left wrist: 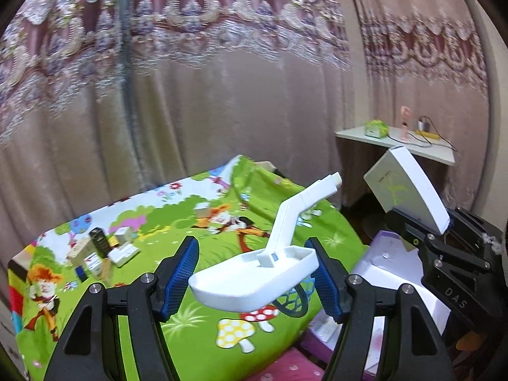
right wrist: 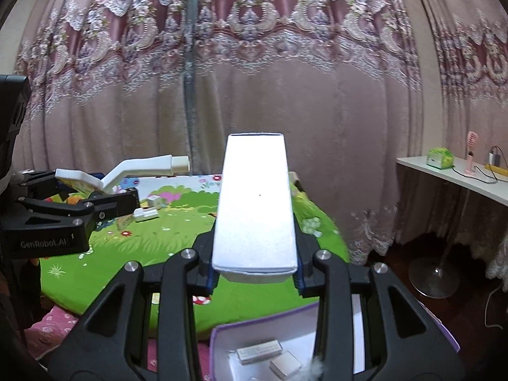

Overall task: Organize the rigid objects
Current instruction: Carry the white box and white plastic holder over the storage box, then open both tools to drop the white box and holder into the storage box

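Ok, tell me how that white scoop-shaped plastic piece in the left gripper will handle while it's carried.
The white plastic piece looks rigid and probably light. Its long angled handle juts past the left hand-held gripper, so it may pivot between the pads. The smooth shell could slip.

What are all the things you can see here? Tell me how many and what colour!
Plastic scoop: one, white, held in the left gripper.
Tall box: one, white, held in the right gripper.
Storage box: one, purple rim, white inside, below the right gripper, small grey-white boxes inside.
Cartoon mat: one, mostly green, on the table.
Small boxes: several, mixed colours, on the mat's far left.
Side shelf: one, white, at right.
Curtain: pink, behind.
Left gripper: black, blue pads.
Right gripper: black.
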`<state>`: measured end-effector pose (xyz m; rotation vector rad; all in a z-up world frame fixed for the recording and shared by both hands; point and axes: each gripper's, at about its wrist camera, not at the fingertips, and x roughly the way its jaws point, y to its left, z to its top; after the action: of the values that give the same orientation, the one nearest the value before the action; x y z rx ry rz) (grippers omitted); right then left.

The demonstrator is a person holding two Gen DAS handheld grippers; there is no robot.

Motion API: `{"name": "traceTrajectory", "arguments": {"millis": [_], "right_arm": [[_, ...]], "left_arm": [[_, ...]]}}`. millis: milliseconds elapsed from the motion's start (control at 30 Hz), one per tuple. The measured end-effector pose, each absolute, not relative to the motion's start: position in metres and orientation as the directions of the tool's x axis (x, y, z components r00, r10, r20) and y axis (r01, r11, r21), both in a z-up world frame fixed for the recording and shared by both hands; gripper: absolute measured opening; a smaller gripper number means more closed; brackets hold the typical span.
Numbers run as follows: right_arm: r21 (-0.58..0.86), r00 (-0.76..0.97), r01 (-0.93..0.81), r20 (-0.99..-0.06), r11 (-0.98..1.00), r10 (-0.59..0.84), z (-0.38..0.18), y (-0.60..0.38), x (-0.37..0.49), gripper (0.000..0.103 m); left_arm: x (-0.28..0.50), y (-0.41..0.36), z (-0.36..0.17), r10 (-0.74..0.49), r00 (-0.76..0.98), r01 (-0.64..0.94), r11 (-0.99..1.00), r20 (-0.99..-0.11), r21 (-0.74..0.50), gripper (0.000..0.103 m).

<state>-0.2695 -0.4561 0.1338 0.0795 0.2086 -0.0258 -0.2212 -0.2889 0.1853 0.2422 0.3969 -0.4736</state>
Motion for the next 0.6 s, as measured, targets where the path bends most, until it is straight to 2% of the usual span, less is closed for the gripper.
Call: {"name": "traceTrajectory", "arguments": {"millis": [267,600], "right_arm": [[0.074,0.963,0.116,-0.253,0.990,-0.094,0.119,-0.485,-0.279,0.040],[0.037,0.918,0.230,-0.340,0.972,-0.204,0.095,-0.519,-0.296,0.040]], "left_arm": [[-0.224,-0.329,0.174,-0.445,0.762,0.574,0.801,-0.471,0.170,0.069],[-0.231,-0.385,0.138,-0.489,0.662,0.690,0.693,-0.569,0.208,0.069]]}}
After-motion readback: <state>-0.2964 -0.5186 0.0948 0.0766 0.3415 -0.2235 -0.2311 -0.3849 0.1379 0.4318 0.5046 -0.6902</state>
